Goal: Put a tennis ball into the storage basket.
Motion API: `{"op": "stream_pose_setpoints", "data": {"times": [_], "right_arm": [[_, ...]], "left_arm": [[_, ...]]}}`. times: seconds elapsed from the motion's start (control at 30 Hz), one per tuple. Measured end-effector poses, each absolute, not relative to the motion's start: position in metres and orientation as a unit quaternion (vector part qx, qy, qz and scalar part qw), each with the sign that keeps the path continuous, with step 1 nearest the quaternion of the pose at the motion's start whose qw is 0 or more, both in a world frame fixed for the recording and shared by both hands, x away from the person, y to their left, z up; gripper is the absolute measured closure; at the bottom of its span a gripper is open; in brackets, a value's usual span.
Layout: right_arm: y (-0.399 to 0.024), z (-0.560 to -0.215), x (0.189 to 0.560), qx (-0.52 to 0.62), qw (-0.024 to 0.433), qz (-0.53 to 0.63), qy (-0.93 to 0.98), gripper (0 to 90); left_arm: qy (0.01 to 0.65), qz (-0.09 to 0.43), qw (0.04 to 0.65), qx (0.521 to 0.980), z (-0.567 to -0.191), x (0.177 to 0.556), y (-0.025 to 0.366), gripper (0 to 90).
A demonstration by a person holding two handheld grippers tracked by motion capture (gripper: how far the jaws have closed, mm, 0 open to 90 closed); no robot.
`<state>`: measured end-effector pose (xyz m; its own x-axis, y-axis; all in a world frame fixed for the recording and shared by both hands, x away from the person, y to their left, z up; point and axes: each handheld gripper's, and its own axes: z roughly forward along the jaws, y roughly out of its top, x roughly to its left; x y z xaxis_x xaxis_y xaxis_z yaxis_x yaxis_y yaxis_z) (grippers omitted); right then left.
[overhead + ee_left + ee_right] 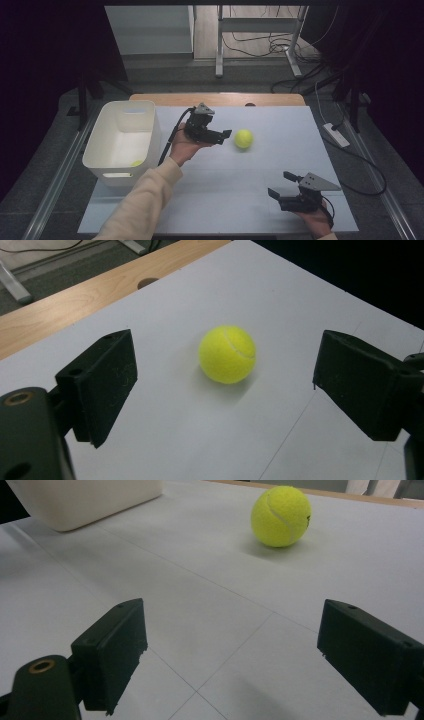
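Note:
A yellow tennis ball (243, 138) lies on the white table sheet (280, 130), right of centre. My left gripper (226, 136) hovers just left of it, jaws pointing at it and open. In the left gripper view the ball (227, 354) sits a little beyond the two black jaws, between them in line, untouched. My right gripper (281, 184) rests low near the front right of the sheet, open with nothing in it. From the right gripper view (231, 605) the ball (281, 516) lies far ahead.
A white plastic bin (102, 125) stands at the table's left, with a second yellow ball (136, 163) in its near corner; its wall (85, 500) is in the right gripper view. A wooden strip (215, 98) edges the far side. Cables lie on the floor beyond.

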<state>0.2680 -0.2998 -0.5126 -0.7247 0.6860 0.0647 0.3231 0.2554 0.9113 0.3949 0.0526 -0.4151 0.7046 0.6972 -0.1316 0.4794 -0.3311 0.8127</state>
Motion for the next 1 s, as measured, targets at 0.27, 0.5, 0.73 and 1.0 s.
{"op": "stream_pose_setpoints", "data": {"times": [0.27,0.5,0.73,1.0], "right_arm": [[-0.300,-0.513,0.268,0.325,0.176,0.514,0.774,12.7],[-0.300,-0.513,0.268,0.328,0.177,0.514,0.773,12.8],[-0.300,-0.514,0.268,0.328,0.175,0.514,0.773,12.8],[-0.301,-0.513,0.267,0.328,0.176,0.515,0.772,12.8]], "left_arm": [[0.367,0.113,0.441,0.811,-0.425,0.403,0.046,11.3],[0.367,0.102,0.440,0.813,-0.431,0.407,0.041,11.1],[0.365,0.099,0.436,0.817,-0.437,0.411,0.034,10.9],[0.366,0.096,0.432,0.818,-0.444,0.417,0.028,10.7]]}}
